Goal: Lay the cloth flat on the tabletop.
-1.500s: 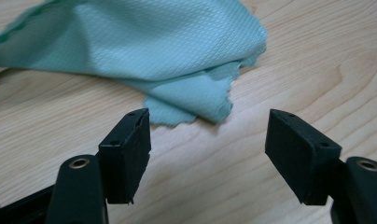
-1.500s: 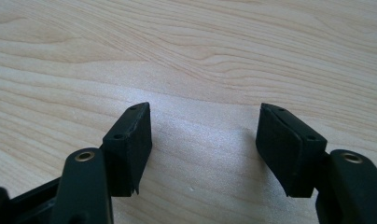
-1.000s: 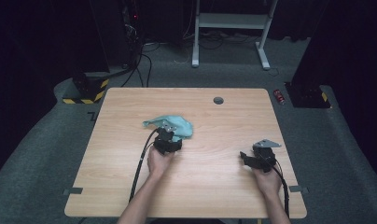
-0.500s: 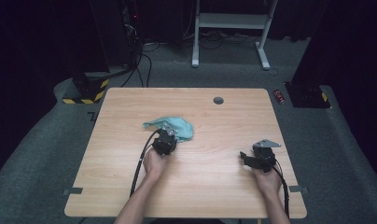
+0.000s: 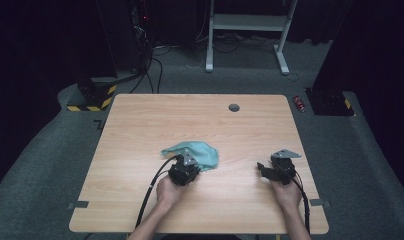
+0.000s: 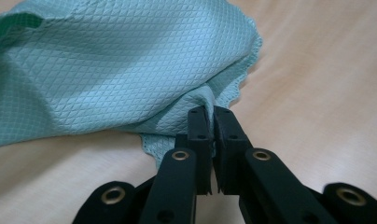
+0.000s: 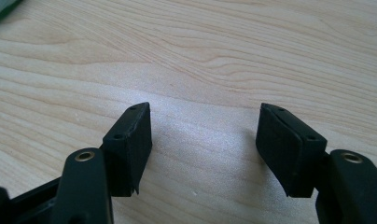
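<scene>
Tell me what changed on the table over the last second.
The left gripper has just closed its jaws on an edge of the teal cloth and dragged it across the table, toward the person and to the right in the high view; the cloth is now bunched beside that gripper. The right gripper stayed where it was near the table's right side, jaws open with nothing between them.
</scene>
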Motion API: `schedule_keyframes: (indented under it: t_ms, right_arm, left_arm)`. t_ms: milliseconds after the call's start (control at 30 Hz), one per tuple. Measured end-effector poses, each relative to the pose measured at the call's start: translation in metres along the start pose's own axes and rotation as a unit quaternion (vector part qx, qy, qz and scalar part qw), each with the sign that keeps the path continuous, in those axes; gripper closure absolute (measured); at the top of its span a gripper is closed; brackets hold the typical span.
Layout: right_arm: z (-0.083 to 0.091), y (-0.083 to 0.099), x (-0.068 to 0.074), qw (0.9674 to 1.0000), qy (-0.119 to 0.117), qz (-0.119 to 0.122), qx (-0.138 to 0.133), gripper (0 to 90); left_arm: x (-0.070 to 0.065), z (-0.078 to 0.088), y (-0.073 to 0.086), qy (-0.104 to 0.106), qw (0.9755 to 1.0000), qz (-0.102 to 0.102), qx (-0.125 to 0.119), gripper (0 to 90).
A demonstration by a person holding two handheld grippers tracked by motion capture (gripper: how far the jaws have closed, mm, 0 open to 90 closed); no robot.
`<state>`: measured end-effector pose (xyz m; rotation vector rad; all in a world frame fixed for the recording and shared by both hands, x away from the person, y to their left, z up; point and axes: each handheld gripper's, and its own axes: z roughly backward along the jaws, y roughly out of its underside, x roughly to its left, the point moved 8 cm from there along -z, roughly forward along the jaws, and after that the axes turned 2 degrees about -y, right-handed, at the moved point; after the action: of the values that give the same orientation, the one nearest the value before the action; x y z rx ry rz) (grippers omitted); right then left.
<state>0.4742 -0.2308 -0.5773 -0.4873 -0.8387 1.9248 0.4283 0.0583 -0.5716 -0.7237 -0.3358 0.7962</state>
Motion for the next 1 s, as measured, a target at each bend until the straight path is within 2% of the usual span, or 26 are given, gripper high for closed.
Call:
schedule_keyframes:
  t_ms: [33, 67, 100, 300, 400, 467, 567, 600, 633, 667, 700, 833, 867, 1000]
  right_arm:
    - [0.000, 0.000, 0.000, 1.0000, 0.000, 0.000, 0.000, 35.8]
    - [0.000, 0.000, 0.000, 1.0000, 0.000, 0.000, 0.000, 35.8]
    - [0.000, 0.000, 0.000, 1.0000, 0.000, 0.000, 0.000, 35.8]
    - [0.001, 0.000, 0.000, 1.0000, 0.004, 0.001, -0.001, 36.6]
    - [0.001, 0.000, 0.000, 1.0000, 0.008, 0.004, -0.003, 38.1]
    - [0.001, 0.000, 0.000, 1.0000, 0.002, -0.002, -0.001, 38.5]
    - [0.001, 0.000, 0.000, 1.0000, 0.002, -0.002, -0.001, 38.6]
    - [0.001, 0.000, 0.000, 1.0000, 0.002, -0.002, -0.001, 38.6]
    - [0.001, 0.000, 0.000, 1.0000, 0.002, -0.002, -0.001, 38.6]
    - [0.001, 0.000, 0.000, 1.0000, 0.002, -0.001, -0.001, 39.0]
    - [0.001, 0.000, 0.000, 1.0000, 0.002, -0.001, -0.001, 39.0]
    - [0.001, 0.000, 0.002, 1.0000, -0.005, 0.006, -0.004, 47.4]
    - [0.001, 0.000, 0.004, 0.9999, -0.010, 0.012, -0.006, 52.8]
    - [0.001, -0.001, 0.009, 0.9997, -0.014, 0.018, -0.008, 58.8]
  left_arm:
    - [-0.006, 0.003, 0.003, 0.008, 1.0000, 0.001, -0.005, 86.1]
    - [-0.017, 0.008, 0.010, 0.014, 0.9998, -0.009, -0.011, 86.1]
    - [-0.017, 0.008, 0.010, 0.014, 0.9998, -0.009, -0.011, 86.1]
    - [-0.039, 0.019, 0.021, 0.028, 0.9992, -0.022, -0.017, 85.8]
    - [-0.044, 0.021, 0.024, 0.023, 0.9991, -0.028, -0.022, 85.8]
    - [-0.045, 0.022, 0.025, 0.019, 0.9991, -0.032, -0.022, 85.2]
    - [-0.047, 0.024, 0.027, 0.022, 0.9990, -0.025, -0.030, 77.1]
    - [-0.047, 0.024, 0.027, 0.022, 0.9990, -0.025, -0.030, 73.2]
    - [-0.047, 0.025, 0.028, 0.019, 0.9990, -0.024, -0.033, 73.2]
    - [-0.046, 0.026, 0.029, 0.015, 0.9989, -0.022, -0.038, 65.9]
    - [-0.044, 0.028, 0.030, 0.008, 0.9989, -0.017, -0.042, 65.9]
    - [-0.027, 0.036, 0.038, -0.017, 0.9983, 0.013, -0.053, 58.2]
    - [-0.021, 0.038, 0.040, -0.025, 0.9979, 0.022, -0.055, 57.1]
    - [-0.004, 0.043, 0.044, -0.046, 0.9953, 0.056, -0.064, 55.2]
